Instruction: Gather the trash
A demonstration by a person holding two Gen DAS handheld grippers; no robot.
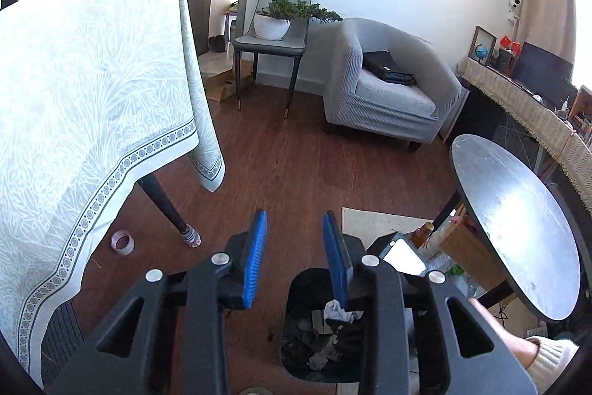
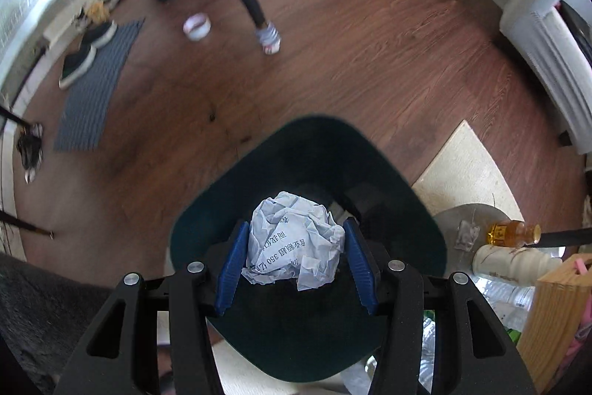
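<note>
A dark trash bin [image 1: 296, 328] stands on the wooden floor and holds several crumpled scraps; in the right wrist view its rim [image 2: 314, 132] is directly below. My right gripper [image 2: 296, 247] is shut on a crumpled white paper ball [image 2: 292, 239] with printed text, held over the bin's opening. My left gripper [image 1: 294, 236] is open and empty, high above the floor just left of the bin. A roll of tape [image 1: 122, 242] lies on the floor by the table leg; it also shows in the right wrist view [image 2: 197, 26].
A table with a pale green cloth [image 1: 85, 106] is at left, its leg [image 1: 166, 206] near the tape. A round grey side table [image 1: 518, 228] is at right, with bottles [image 2: 514, 232] and a wooden box [image 2: 555, 313] beneath. An armchair [image 1: 388, 87], a chair with a plant [image 1: 273, 24], a mat and shoes [image 2: 92, 91].
</note>
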